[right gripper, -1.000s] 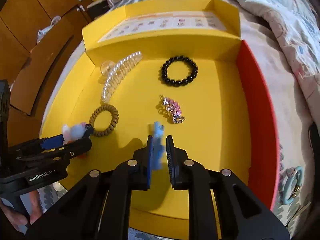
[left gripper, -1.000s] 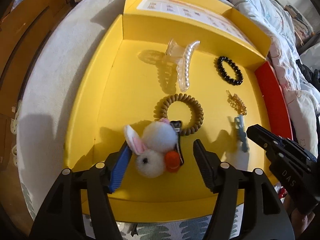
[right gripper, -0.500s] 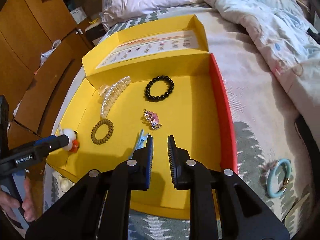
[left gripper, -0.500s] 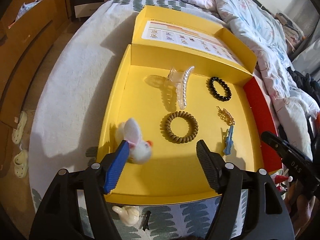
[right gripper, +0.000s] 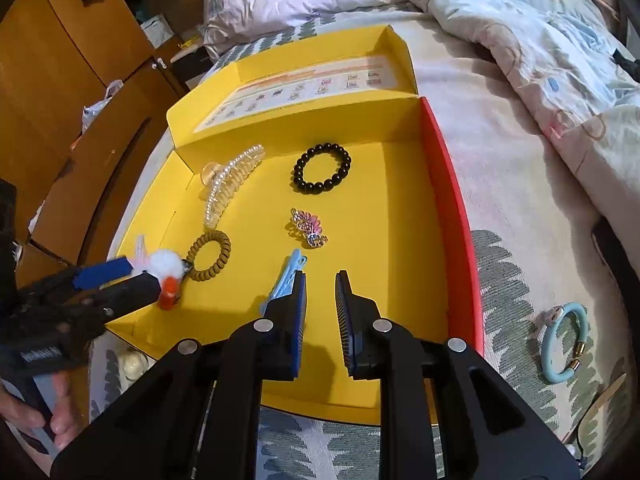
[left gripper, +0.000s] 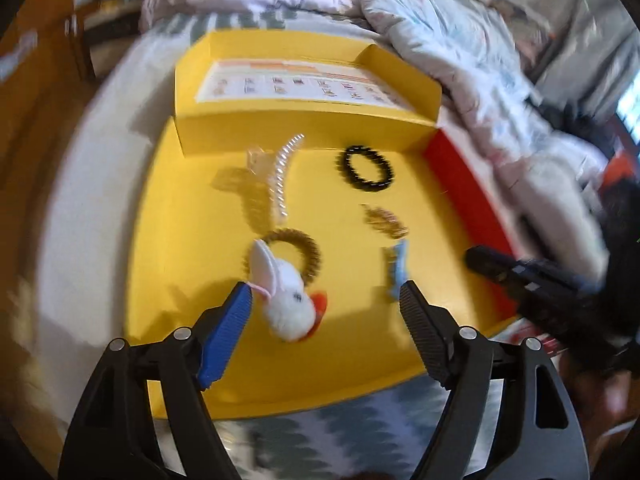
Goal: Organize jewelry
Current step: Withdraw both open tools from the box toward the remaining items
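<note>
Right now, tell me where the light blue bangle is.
In the right wrist view the light blue bangle lies on the patterned bedspread, outside the yellow box, just right of its red wall and the right gripper.

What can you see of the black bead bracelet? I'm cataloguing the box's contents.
The black bead bracelet is a closed ring of round, glossy black beads lying flat on the floor of the yellow box, near its back wall. Nothing touches it; the pearl claw clip lies apart to its left.
</note>
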Available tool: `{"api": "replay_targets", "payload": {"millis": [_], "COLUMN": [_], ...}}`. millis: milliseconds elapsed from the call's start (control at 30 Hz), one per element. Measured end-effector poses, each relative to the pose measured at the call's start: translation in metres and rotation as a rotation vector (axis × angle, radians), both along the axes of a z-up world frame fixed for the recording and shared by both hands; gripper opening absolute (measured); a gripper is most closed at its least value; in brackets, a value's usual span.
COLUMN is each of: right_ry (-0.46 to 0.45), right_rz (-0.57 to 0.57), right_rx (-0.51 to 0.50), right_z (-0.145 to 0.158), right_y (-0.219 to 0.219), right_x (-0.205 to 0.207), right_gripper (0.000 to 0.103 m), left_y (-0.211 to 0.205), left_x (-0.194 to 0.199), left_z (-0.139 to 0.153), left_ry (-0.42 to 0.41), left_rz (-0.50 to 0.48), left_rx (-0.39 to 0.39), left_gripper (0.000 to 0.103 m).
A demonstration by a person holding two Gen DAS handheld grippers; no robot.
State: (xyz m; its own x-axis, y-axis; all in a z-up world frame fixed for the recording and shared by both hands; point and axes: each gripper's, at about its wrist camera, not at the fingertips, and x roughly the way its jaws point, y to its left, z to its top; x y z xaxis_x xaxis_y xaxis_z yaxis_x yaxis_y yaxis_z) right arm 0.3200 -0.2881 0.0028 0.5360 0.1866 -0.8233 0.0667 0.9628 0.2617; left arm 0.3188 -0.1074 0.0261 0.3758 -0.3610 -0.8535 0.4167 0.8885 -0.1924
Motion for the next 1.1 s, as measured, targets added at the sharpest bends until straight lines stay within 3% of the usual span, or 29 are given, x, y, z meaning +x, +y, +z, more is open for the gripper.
{"api": "replay_targets", "payload": {"millis": [100, 333, 567, 733, 900, 1000, 1100], "right_ry": [0.001, -0.003, -0.031, -0.075, -0.145, -0.169, -0.174], "right_rz": [0.0, 0.011, 0.008, 0.013, -0.008, -0.026, -0.053], "right_rx": [-0.004, -0.037, -0.047, -0.106, -0.228, -0.251, -0.276], "right_z": [0.0, 0.002, 0.016, 0.035, 0.06, 0.068, 0.071], "right_y": [0.0, 0.007, 0.008, 0.009, 0.002, -0.012, -0.026], "right_x": [0.0, -0.003, -0.014, -0.035, -0.071, -0.093, -0.108], "right_gripper": [0.021, 0.021, 0.021, 0.021, 0.055, 0.067, 0.072], "left_y": [-0.007, -0.02, -0.009, 0.01, 0.042, 0.062, 0.086], "left_x": [-0.004, -0.016, -0.03, -0.053, -0.083, -0.09, -0.091], "left_z": [-0.002, 0.008, 0.029, 0.041, 0.046, 0.046, 0.034], "left_ry": [-0.022, -0.136, -0.153, -0.206, -0.275, -0.286, -0.24], "left_rz": [-0.011, 0.017, 0.023, 0.053, 0.129, 0.176, 0.238], "left_rx": [0.038, 0.158, 0.072, 0.075, 0.14, 0.143, 0.151], "left_gripper": [0.087, 0.092, 0.092, 0.092, 0.092, 0.097, 0.097]}}
